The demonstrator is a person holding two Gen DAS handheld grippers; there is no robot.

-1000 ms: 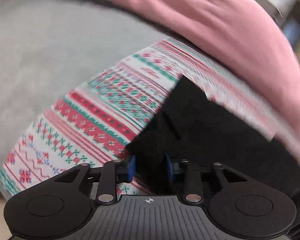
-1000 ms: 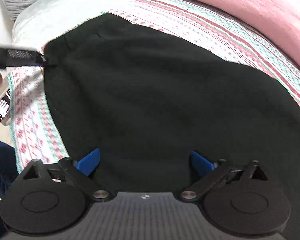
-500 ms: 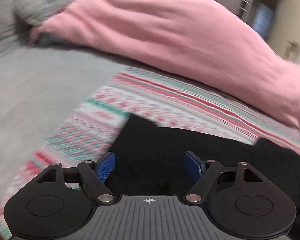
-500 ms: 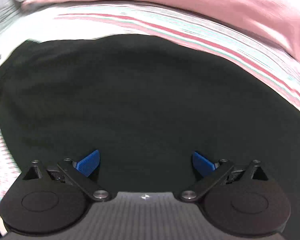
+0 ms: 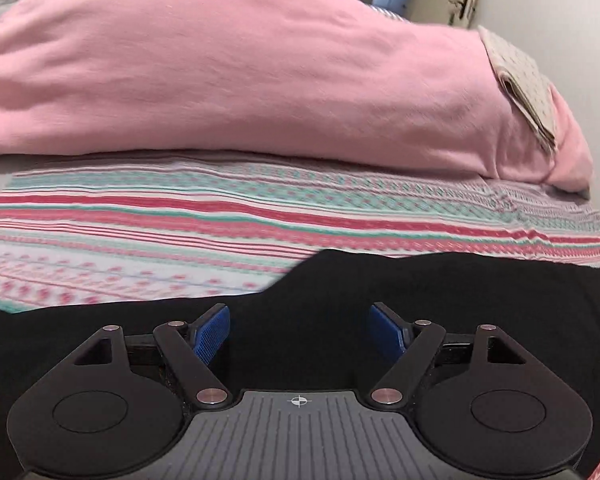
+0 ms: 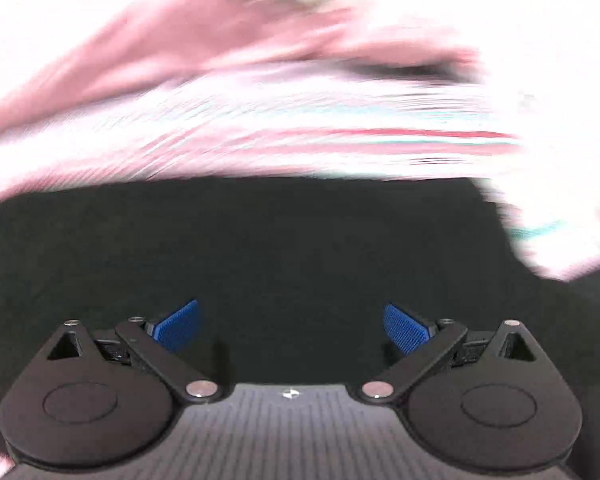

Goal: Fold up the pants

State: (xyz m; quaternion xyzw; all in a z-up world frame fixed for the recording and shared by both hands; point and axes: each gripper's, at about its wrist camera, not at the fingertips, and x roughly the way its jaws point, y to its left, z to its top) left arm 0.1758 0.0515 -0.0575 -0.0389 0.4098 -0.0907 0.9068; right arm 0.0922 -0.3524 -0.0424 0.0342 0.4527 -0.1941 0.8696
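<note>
my left gripper (image 5: 300,330) hangs over the black fabric pants (image 5: 440,288), its blue pads spread wide with nothing pinched. the pants lie flat on the striped red, teal and white bedspread (image 5: 220,216), filling the view from 3 to 9 o'clock. a puffy pink duvet (image 5: 240,72) sits at 12 o'clock. my right gripper (image 6: 292,324) is also spread, empty, above the pants (image 6: 280,248); its view is badly blurred.

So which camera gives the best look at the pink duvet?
The left wrist view: the pink duvet lies sharp beyond the striped sheet. The right wrist view shows it only as a blurred pink smear.
</note>
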